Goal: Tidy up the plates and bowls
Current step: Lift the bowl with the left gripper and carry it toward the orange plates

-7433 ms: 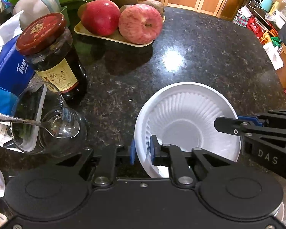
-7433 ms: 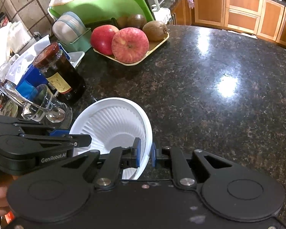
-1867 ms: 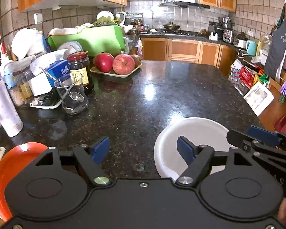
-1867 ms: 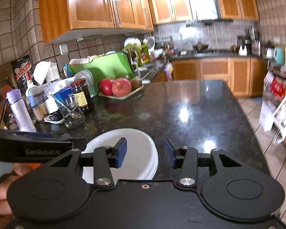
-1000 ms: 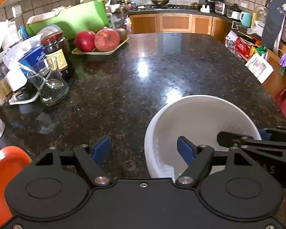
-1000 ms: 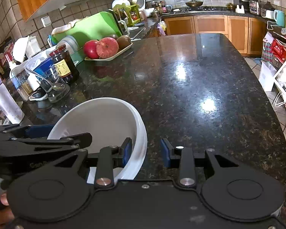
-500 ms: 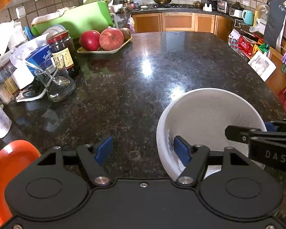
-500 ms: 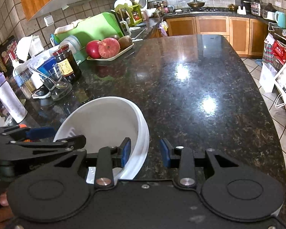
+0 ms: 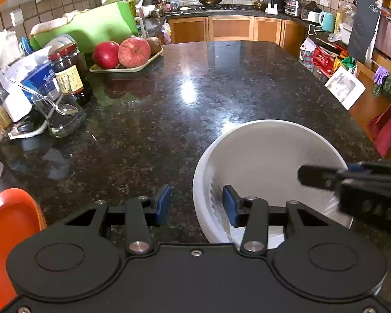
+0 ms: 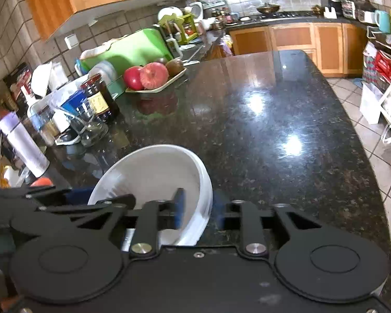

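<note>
A stack of white ribbed bowls (image 9: pixel 268 154) sits near the front edge of the dark granite counter (image 9: pixel 195 99); it also shows in the right wrist view (image 10: pixel 153 172). My left gripper (image 9: pixel 196 204) is open and straddles the stack's left rim, one finger inside, one outside. My right gripper (image 10: pixel 200 210) is open and straddles the right rim the same way. Neither clamps the rim. An orange plate (image 9: pixel 10 234) lies at the lower left.
A tray of apples and kiwis (image 9: pixel 127 57), a dark jar (image 9: pixel 70 70), a glass with a spoon (image 9: pixel 62 112), a blue packet and a green cutting board (image 9: pixel 91 28) crowd the counter's left side. A white bottle (image 10: pixel 23 146) stands at the left. The counter's right edge drops to the floor.
Both grippers let go of the bowl rim and drew back, then came in again. In the last half second the left jaws narrowed around the left rim and the right gripper rose.
</note>
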Tool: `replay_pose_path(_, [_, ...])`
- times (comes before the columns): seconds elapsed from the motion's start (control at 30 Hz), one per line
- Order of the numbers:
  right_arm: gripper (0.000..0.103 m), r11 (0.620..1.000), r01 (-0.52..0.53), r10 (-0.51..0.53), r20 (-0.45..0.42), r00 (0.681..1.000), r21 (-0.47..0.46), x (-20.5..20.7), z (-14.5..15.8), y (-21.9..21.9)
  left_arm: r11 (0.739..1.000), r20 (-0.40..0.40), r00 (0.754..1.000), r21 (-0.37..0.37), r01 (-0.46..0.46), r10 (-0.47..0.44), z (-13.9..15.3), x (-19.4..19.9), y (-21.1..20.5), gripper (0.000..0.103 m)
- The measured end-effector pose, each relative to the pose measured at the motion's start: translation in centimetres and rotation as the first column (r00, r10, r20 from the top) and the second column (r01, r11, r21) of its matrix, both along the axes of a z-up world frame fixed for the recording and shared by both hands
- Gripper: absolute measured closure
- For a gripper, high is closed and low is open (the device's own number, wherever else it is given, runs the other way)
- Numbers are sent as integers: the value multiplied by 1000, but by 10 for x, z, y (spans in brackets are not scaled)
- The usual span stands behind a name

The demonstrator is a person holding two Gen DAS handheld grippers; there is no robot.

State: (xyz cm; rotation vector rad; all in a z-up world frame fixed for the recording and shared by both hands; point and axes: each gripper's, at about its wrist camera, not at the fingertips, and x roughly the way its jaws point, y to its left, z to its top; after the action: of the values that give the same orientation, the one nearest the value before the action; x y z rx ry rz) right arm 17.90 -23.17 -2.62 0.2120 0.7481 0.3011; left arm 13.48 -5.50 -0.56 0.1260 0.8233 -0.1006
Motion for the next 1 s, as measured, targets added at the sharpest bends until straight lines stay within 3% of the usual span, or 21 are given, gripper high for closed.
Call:
replay_pose_path(0.33, [62,1000,8,-8,-23,1000,-9,0,2,-7,1000,2,1000,-10,-15,15,2,-1,6,50])
replay_pose_path(0.4, [70,1000,-6,6,-24,1000,-14,-1,0,-4,1000,-3,1000,-16,-12,12,1,-2,6,51])
replay_pose_path(0.57, [84,999,-45,45,-24,999,-7,-3,-1,0,998,-22,1000,-68,4,-6,1,0,10,63])
replay_pose_path(0.67, [85,999,-41,41,-6,999,-24,-4,-1,4,997,-27,1000,-70,14,-16,0,0,6,77])
replay_pose_path(1.0, [85,999,-29,29,-42,999,-13,1,-4,2,998,-10,1000,-55,7,-8,1,-4,0,78])
